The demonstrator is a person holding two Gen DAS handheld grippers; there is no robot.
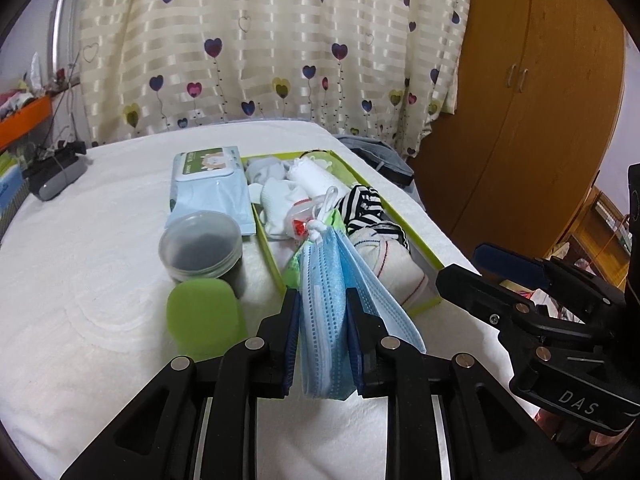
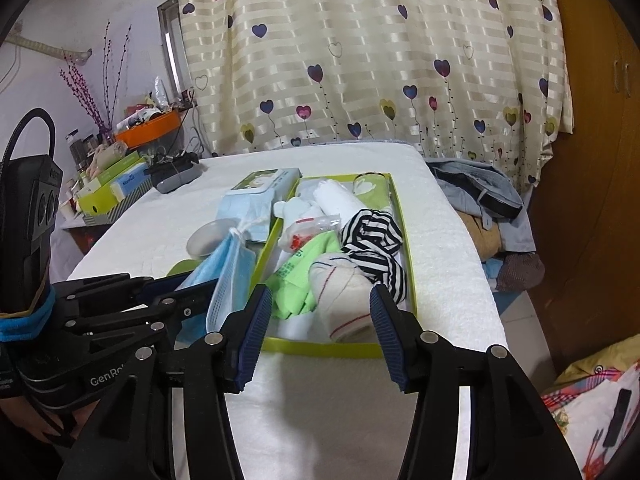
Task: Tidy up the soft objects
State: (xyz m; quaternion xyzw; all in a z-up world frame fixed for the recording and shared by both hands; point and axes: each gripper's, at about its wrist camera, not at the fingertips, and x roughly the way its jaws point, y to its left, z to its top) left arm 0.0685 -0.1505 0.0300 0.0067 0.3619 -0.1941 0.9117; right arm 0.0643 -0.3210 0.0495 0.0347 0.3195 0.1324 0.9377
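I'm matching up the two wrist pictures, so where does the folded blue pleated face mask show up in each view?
Left wrist view: the blue pleated face mask is bottom centre, pinched in the left gripper.
Right wrist view: the mask is left of centre, left of the empty right gripper.
Shared landmark: the lime-green shallow tray, just right of the mask in both.

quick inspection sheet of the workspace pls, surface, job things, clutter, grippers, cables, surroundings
surface: white towel-covered table.
job's things: blue face masks in the left hand-held gripper; green tray holding striped cloth, white sock, green cloth.
clutter: wipes pack, lidded jar, green sponge beside the tray.
grippers: left shut on the masks; right hand-held gripper open, empty.
cables: black cable at left device.
surroundings: heart curtain, wooden wardrobe.
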